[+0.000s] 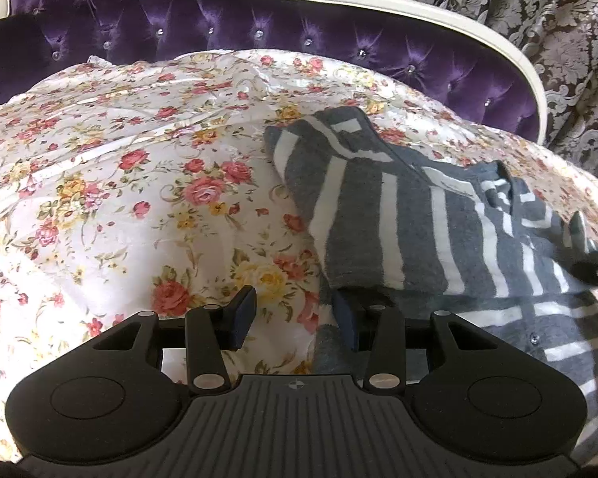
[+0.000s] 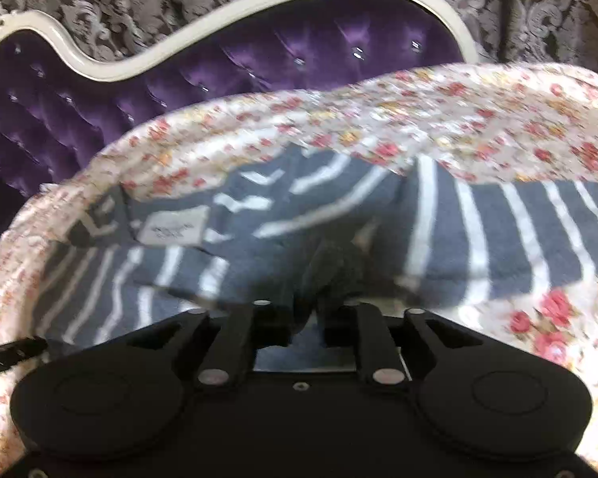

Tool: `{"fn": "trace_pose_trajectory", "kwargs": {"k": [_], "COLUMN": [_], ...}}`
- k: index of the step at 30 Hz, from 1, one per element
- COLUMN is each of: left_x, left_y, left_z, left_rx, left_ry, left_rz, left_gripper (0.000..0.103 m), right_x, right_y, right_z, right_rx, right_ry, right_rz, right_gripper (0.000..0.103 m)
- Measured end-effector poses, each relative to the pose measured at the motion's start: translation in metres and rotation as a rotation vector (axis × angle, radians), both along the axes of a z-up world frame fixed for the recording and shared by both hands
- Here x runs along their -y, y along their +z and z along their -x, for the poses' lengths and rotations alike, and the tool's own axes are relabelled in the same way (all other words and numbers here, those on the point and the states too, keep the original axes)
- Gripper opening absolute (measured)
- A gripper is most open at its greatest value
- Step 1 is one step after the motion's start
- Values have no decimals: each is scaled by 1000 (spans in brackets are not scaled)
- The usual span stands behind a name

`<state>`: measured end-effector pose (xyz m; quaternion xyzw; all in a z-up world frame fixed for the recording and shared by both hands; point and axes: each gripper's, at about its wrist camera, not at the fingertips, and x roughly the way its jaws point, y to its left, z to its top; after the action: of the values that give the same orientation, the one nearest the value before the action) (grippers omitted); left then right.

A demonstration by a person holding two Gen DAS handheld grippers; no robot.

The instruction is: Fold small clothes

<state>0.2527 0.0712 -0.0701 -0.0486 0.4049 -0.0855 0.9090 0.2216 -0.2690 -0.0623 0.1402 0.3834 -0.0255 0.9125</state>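
A small grey garment with white stripes [image 1: 418, 219] lies partly folded on a floral bedspread [image 1: 119, 183]. In the left wrist view my left gripper [image 1: 295, 318] is open, its right finger at the garment's near left edge and its left finger over bare bedspread. In the blurred right wrist view the same garment [image 2: 478, 231] spreads across the middle, with a white label [image 2: 171, 229] at the left. My right gripper [image 2: 325, 279] has a bunched fold of the grey cloth between its fingers and looks shut on it.
A purple tufted headboard [image 1: 259, 20] with a white frame runs along the back, also in the right wrist view [image 2: 179, 71]. Patterned grey curtains [image 1: 538, 20] hang behind it. The other gripper's dark tip [image 1: 594, 273] shows at the right edge.
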Motion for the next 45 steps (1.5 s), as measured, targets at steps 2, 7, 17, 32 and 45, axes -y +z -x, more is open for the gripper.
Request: {"fn": "trace_pose_trajectory", "kwargs": {"k": [2, 7, 17, 32, 45], "left_x": [-2, -6, -28, 29, 21], "left_y": [1, 4, 32, 15, -2], "left_z": [0, 2, 14, 8, 0], "left_rx": [-5, -21, 120, 135, 31], "left_ry": [4, 15, 126, -72, -56], "left_rz": [-2, 7, 22, 52, 12], "left_gripper": [42, 42, 42, 55, 56], "right_x": [7, 20, -10, -5, -38], "right_y": [-3, -1, -5, 9, -12], "right_z": [5, 14, 1, 9, -40], "right_rx": [-28, -4, 79, 132, 74], "right_ry": [-21, -79, 54, 43, 196], "right_rz": [9, 33, 82, 139, 307], "right_gripper": [34, 36, 46, 55, 62]}}
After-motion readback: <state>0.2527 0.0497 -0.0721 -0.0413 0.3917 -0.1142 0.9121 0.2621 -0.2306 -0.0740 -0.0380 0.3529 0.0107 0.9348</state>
